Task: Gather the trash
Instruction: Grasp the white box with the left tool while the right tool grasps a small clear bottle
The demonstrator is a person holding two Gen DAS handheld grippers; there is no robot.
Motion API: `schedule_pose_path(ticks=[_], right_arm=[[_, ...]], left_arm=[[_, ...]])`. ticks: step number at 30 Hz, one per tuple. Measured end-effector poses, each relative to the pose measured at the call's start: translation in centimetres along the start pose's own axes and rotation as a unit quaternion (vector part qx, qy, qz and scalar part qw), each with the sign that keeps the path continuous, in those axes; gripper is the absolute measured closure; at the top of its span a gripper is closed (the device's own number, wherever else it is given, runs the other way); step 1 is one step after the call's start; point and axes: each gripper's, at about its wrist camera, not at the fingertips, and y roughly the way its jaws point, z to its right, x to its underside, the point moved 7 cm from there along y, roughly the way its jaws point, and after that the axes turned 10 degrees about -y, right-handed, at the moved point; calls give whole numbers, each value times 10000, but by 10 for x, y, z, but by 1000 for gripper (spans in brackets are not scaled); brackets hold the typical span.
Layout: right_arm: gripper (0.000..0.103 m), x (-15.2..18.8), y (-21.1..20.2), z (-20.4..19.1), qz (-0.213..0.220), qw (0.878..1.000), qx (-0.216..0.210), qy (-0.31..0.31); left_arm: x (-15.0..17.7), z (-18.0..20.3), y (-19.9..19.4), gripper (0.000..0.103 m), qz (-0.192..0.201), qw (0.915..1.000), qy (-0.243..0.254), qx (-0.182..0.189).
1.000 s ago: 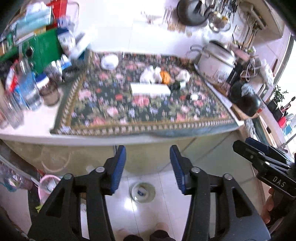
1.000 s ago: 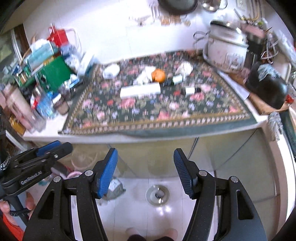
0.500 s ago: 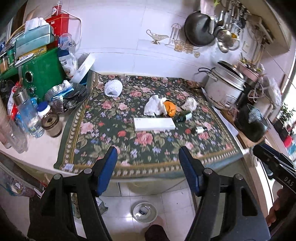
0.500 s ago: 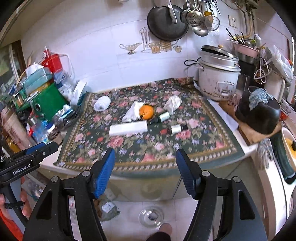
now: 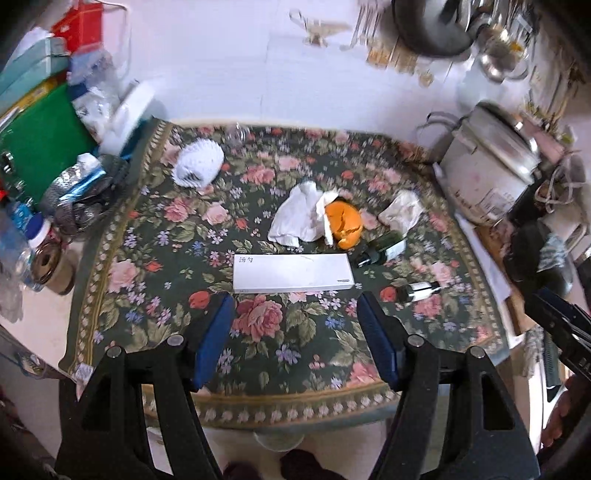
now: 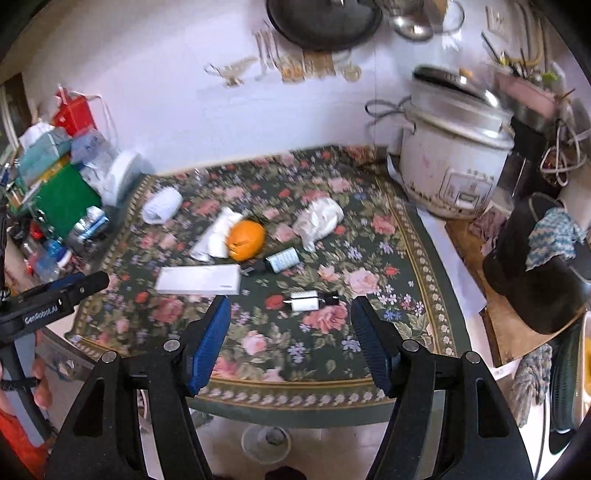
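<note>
white box (image 5: 291,272), orange peel (image 5: 343,225), floral cloth (image 5: 288,332)

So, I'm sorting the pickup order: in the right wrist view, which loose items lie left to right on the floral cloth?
Paper cup → white box → orange peel → green bottle → crumpled wrapper.

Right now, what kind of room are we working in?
Most likely a home kitchen: a rice cooker on the counter, a pan and ladles hung on the tiled wall, a floral cloth over the worktop.
</note>
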Motion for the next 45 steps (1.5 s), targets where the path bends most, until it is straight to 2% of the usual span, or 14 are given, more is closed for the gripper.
schedule_pose_path(ticks=[3, 6, 11, 20, 25, 28, 38, 40, 45], right_arm=[[39, 5, 20, 10, -198, 9996, -156, 137], [39, 6, 39, 20, -399, 9989, -112, 200], [39, 7, 62, 32, -608, 9971, -63, 453], [39, 12, 99, 29, -1096, 9895, 220, 911], [39, 16, 120, 23, -1257, 9852, 133, 1158], [39, 17, 134, 21, -1361, 9833, 88, 1201], [39, 24, 168, 26, -1552, 9753, -159, 1566], [39, 24, 174, 24, -1576, 9752, -173, 1542], [41, 21, 185, 20, -1575, 9761, -145, 1492]], left_arm=[[-8, 3, 31, 35, -168, 9996, 152, -151], [-16, 6, 63, 35, -392, 9987, 290, -173], [-28, 10, 120, 35, -844, 9959, 334, 56], [-34, 15, 185, 35, -1372, 9854, 973, 265], [-18, 10, 191, 35, -1580, 9807, 1039, 498], [-9, 4, 185, 35, -1607, 9805, 916, 670], [33, 7, 150, 35, -1868, 9746, 948, 793], [41, 11, 146, 35, -1895, 9739, 990, 766], [51, 21, 151, 35, -1775, 9747, 1295, 413]])
